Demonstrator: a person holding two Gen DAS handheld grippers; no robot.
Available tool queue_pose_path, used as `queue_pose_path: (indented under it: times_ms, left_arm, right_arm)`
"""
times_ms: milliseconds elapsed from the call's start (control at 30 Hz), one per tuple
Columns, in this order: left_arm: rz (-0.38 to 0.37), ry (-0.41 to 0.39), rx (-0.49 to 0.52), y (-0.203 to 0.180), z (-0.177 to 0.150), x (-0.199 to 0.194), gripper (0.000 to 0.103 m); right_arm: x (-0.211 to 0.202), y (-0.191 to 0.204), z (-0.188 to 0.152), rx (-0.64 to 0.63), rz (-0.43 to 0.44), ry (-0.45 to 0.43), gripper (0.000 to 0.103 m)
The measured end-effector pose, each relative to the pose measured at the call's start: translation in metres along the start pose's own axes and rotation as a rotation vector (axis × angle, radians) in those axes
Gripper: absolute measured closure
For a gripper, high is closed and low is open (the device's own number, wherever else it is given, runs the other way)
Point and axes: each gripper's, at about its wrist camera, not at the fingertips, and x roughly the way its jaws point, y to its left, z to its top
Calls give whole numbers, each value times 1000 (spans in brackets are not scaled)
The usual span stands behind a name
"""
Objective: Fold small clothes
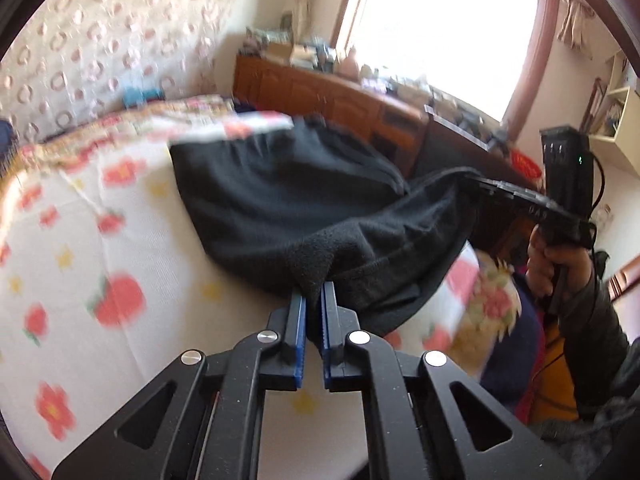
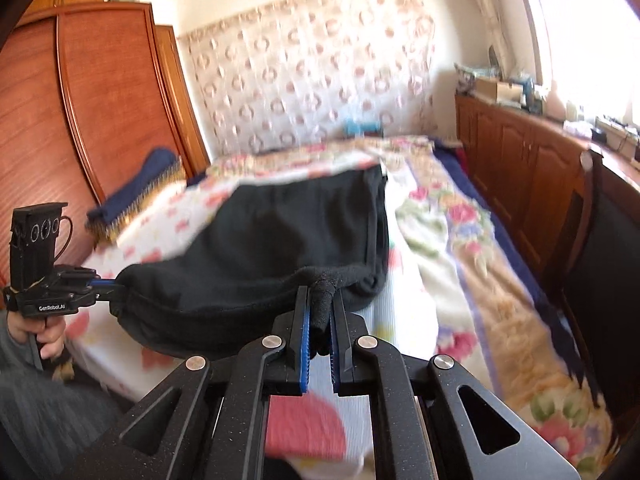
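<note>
Jaws pinching black garment (image 1: 288, 196), stretched sideways

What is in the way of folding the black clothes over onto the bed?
Nothing visible. Both grippers already pinch the near edge of the black garment: the left gripper and the right gripper. Past it, the flowered bedsheet is bare, with only a dark folded blanket off to the side.
</note>
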Motion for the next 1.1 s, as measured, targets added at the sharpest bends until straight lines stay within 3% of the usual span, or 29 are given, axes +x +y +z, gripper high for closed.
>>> queue_pose_path:
  times_ms: [167, 400, 833, 867, 900, 1033, 1100]
  left_arm:
    - [36, -60, -4, 24, 55, 7, 96]
    - [94, -77, -68, 77, 108, 41, 96]
    - [160, 0, -150, 131, 132, 97, 95]
    - [148, -9, -156, 134, 133, 95, 91]
    - [139, -16, -161, 136, 134, 93, 79]
    - [108, -40, -151, 135, 132, 75, 53]
    - [110, -37, -142, 133, 128, 72, 30]
  right_arm:
    - [23, -5, 44, -10, -6, -55, 96]
    - [74, -13, 99, -74, -36, -53, 96]
    - [178, -18, 138, -111, -63, 67, 96]
    - [181, -19, 138, -109, -72, 73, 96]
    - [184, -24, 146, -103, -76, 75, 94]
    - [172, -25, 160, -91, -145, 56, 77]
    - [157, -25, 159, -83, -151, 34, 67]
